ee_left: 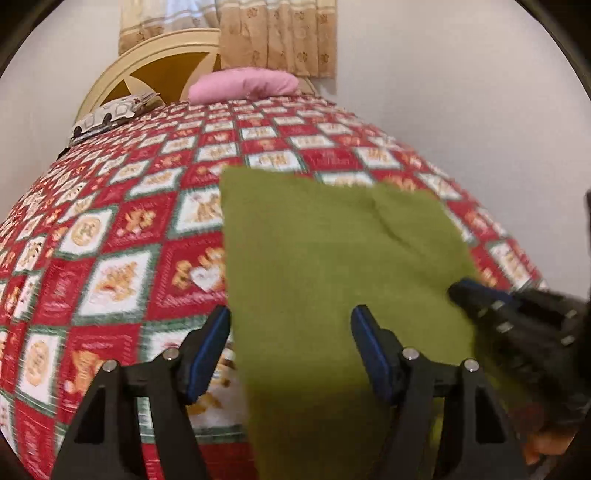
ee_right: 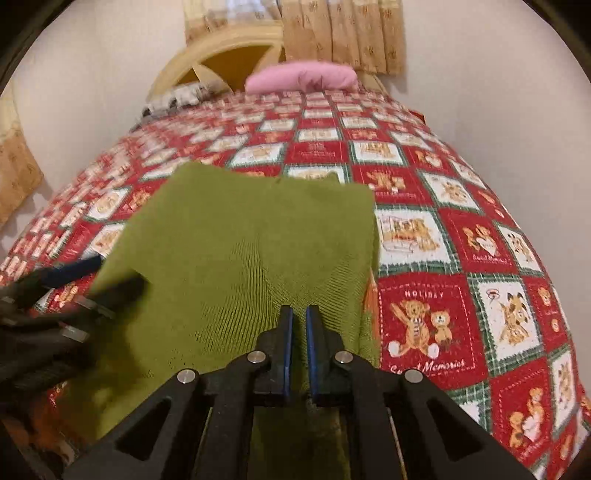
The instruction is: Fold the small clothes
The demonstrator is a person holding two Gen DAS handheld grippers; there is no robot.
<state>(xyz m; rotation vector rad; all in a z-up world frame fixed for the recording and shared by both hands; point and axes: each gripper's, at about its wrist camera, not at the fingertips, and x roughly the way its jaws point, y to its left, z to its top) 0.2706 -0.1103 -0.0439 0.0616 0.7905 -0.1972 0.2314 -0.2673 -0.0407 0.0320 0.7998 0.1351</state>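
Quilted in red, white and green teddy-bear squares, the bedspread (ee_left: 122,236) fills the left wrist view, running up to a cream headboard (ee_left: 147,62) with a pink pillow (ee_left: 243,86) against it and tan curtains (ee_left: 277,33) above. Measured from that pillow, the green knit garment (ee_left: 332,251) lies toward the camera, at the near end of the bed and a little right of centre, and looks like a plain oblong with a faint crease. The left gripper (ee_left: 291,347) has its jaws spread wide over the garment's near left edge: one finger is off the cloth on the quilt side, the other is above the green, and nothing is pinched. The right gripper (ee_left: 476,299) comes in from the right, blurred, at the garment's right edge.

From the right wrist view the same pillow (ee_right: 301,79) sits at the far end and the garment (ee_right: 240,251) again spreads from mid-bed toward the camera. The right gripper (ee_right: 299,332) has its jaws pressed nearly together, with green cloth running into the narrow slot between the pads, so it appears to pinch a near part of the knit. The left gripper (ee_right: 110,273) shows at the left edge of the cloth, blurred.

By my judgement the folding is partly done: the piece seems already doubled into an oblong, though I cannot tell how many layers. At least one further fold and the flattening look left to do.

No basket, box or other container shows in either view, so nothing can be said of contents.
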